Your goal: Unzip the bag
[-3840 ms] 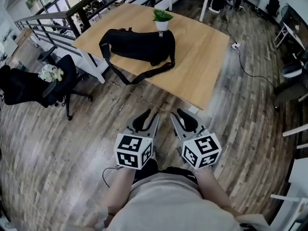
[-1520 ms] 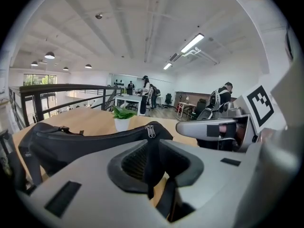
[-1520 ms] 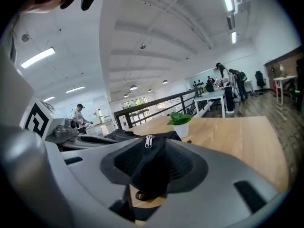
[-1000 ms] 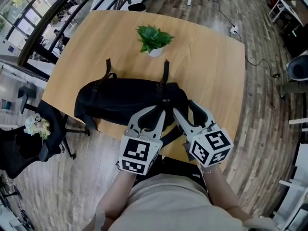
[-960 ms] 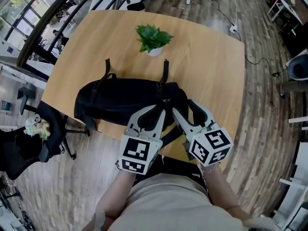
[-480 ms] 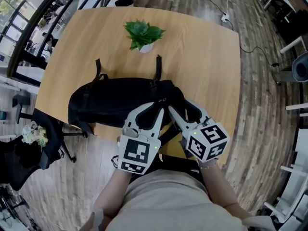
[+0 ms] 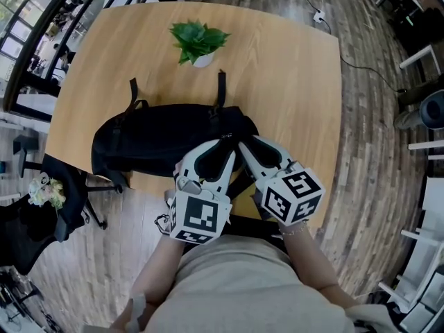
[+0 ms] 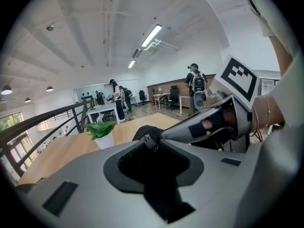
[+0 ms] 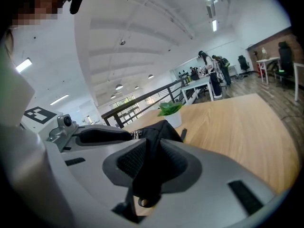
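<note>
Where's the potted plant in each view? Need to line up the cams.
Head view: potted plant at top centre, beyond the black bag.
Left gripper view: left of centre, left of the bag.
Right gripper view: near centre, just past the bag.
Shared landmark: the black bag.

Open-plan office on a railed upper level. A long black railing (image 9: 156, 96) crosses the middle of the right gripper view. Beyond it are white desks (image 8: 102, 112) and standing people (image 8: 195, 84), under ceiling strip lights (image 8: 153, 34). Head view: wooden table (image 7: 291, 82), potted plant (image 7: 198, 40), black office chair (image 7: 66, 193) at lower left, plank floor (image 7: 368, 158).
</note>
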Tool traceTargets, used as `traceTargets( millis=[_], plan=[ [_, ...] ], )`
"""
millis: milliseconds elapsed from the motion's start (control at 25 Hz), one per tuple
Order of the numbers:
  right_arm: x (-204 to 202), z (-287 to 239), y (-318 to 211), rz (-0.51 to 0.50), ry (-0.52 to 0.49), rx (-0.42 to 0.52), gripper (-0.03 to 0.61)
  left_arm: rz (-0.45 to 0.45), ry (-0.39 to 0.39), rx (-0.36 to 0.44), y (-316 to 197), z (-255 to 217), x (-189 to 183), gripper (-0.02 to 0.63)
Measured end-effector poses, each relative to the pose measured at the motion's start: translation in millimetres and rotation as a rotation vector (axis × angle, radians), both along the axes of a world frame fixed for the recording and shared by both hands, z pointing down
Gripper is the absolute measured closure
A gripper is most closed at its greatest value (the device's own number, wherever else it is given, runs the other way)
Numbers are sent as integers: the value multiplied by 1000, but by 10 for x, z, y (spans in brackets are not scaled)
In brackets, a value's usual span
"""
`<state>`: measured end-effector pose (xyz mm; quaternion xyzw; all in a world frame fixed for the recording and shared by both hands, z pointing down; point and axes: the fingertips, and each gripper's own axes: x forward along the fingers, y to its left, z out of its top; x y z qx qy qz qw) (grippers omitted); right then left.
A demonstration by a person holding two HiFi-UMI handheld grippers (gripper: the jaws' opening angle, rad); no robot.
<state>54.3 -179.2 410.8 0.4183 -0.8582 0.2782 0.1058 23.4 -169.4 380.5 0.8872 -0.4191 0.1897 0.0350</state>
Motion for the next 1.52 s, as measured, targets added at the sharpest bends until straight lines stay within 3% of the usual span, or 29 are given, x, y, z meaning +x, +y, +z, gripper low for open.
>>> traceTargets(
  millis=[480, 640, 1040, 1400, 1520],
  plan=[
    [-15, 17, -3, -16, -23, -16, 485, -12, -124, 27, -106, 157, -6, 518],
    [-20, 13, -3, -22, -26, -14, 486, -27, -134, 25, -148, 213, -16, 520],
    [-32, 17, 16, -23, -32, -12, 486, 31, -277, 110, -111, 310, 12, 517],
    [-12, 27, 29, -12, -41, -11, 489, -19, -81, -6, -97, 247, -175, 571],
    [-10, 33, 40, -10, -43, -10, 489, -29, -64, -11, -80, 236, -229, 572]
  ],
)
